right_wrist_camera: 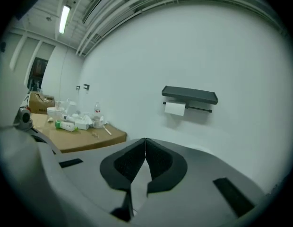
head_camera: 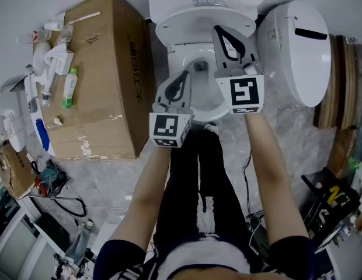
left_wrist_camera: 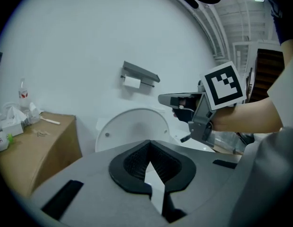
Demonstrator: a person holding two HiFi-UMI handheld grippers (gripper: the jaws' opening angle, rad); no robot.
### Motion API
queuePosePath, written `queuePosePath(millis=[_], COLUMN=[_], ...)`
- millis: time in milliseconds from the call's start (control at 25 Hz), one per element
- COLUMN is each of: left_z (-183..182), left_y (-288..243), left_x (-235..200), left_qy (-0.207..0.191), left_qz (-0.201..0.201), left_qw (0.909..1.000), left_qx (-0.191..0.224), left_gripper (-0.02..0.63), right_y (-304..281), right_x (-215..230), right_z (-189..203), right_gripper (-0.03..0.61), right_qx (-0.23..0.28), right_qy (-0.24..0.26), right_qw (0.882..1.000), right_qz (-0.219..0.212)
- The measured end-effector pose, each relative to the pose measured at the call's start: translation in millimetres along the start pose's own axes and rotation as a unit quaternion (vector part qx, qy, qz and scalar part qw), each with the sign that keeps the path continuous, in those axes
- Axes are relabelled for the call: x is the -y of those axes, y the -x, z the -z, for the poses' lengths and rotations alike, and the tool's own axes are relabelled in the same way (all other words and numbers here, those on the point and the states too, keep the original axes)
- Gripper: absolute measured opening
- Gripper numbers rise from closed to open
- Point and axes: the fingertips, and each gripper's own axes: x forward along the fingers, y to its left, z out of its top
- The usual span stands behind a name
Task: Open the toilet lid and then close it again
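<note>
The toilet lid [head_camera: 190, 28] stands raised at the far side, so closing looks next (opening seems done): the right gripper [head_camera: 223, 35] or left gripper [head_camera: 182, 79], fingers pressed together and empty, must tip its top edge forward.

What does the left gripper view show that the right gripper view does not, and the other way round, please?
Only the left gripper view shows the raised toilet lid, the right tongs seen from outside, and the forearm behind them. Only the right gripper view shows a smaller carton at its far left edge. Both show the wall-mounted paper holder with its roll and the cluttered cardboard box. In their own views, the left tongs and the right tongs are each shut on nothing.
</note>
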Motion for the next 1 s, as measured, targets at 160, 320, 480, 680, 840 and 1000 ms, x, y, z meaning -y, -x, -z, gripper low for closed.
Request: queuePosePath(millis=[160,320,480,680,840,1000], left_z=[-4.7,-4.2,-3.7,-2.5,-1.9,-2.9], left_y=[-2.5,-3.2,-4.0,-6.3,-7.9,-11.0], left_x=[5.5,5.6,5.5,5.2,4.2,3.5], left_qy=[-0.009,-0.004,-0.001,0.007,0.008,0.010], left_qz=[0.008,0.003,0.001,-0.001,0.001,0.001], left_qw=[0.9999,0.9999,1.0000,0.9999,0.9999,0.9999], left_qx=[0.009,0.010,0.009,0.011,0.012,0.013], left_gripper=[0.005,0.005,0.005,0.005,0.005,0.005], right_y=[8.4,10.7,6.9,-3.4,-14.4,-28.4], right_x=[-8.8,-8.7,-8.0,-4.3,1.8,9.9], right_z=[8.5,14.3,17.8,22.3,26.1,34.9], right_gripper=[0.009,0.011,0.011,0.012,0.012,0.025], right_qx=[-0.009,-0.023,-0.038,-0.064,-0.083,-0.124], right_qy=[0.002,-0.005,0.017,0.071,0.099,0.155], right_qw=[1.000,1.000,0.999,0.995,0.991,0.979], right_qz=[-0.011,-0.012,-0.018,-0.031,-0.035,-0.043])
